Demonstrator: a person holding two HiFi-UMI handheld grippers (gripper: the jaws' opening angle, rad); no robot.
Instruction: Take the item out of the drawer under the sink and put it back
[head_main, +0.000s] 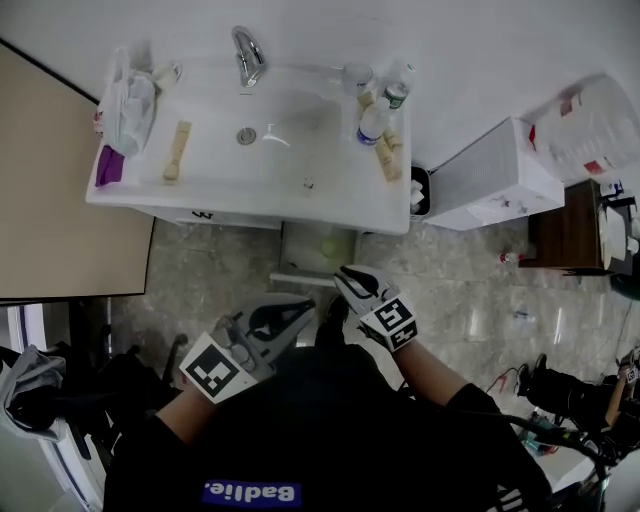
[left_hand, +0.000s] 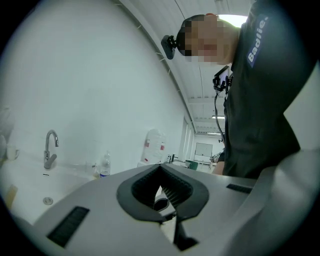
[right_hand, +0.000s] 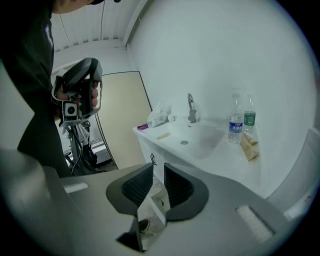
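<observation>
Currently both held at the person's chest, short of the sink (head_main: 215, 182). Left gripper (head_main: 301, 308): tips pressed together, empty. Right gripper (head_main: 344, 273): jaws a narrow gap apart, nothing in it. Drawer (head_main: 300, 279) under the sink stands pulled out, pale item (head_main: 330, 246) inside.
</observation>
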